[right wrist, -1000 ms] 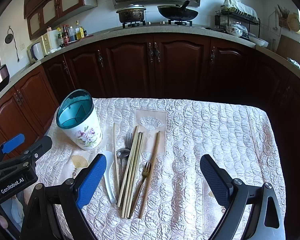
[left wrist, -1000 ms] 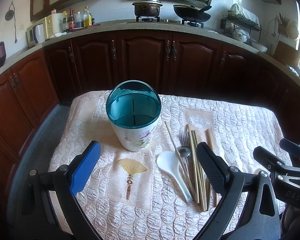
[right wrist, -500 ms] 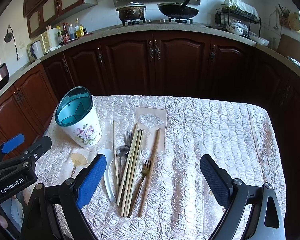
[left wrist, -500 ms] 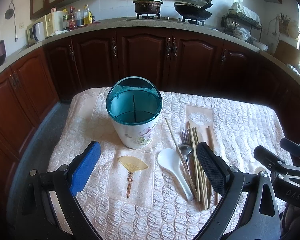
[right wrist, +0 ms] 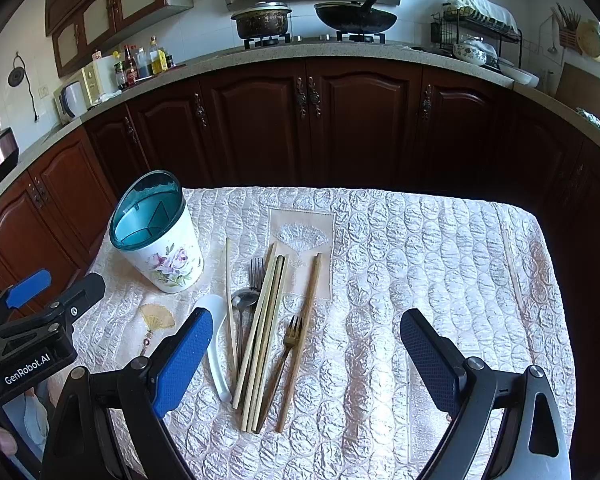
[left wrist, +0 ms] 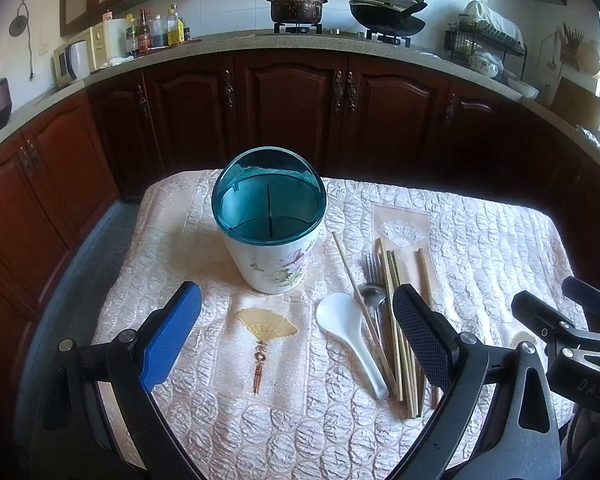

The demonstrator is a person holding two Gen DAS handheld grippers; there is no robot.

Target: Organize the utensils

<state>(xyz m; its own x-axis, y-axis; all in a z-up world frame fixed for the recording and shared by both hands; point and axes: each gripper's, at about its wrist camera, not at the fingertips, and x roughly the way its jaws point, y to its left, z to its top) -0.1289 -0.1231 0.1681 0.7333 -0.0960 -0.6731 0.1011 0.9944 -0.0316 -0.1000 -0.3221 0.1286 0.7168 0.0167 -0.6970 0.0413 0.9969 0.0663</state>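
Left tool (right wrist: 40, 292), labelled "GenRobot.AI", at the frame's lower left, and right tool (right wrist: 304, 350), both gape wide, empty; floral white utensil holder with teal rim (right wrist: 160, 240) stands upper left of loose chopsticks (right wrist: 266, 332).

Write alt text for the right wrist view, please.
An open gripper hangs over a quilted table where chopsticks, forks and spoons lie side by side. A flowered holder with a teal rim stands left, empty.

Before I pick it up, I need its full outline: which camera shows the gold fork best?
The right wrist view: the gold fork lies unobstructed beside the chopsticks. In the left wrist view the left gripper's black finger hides it.
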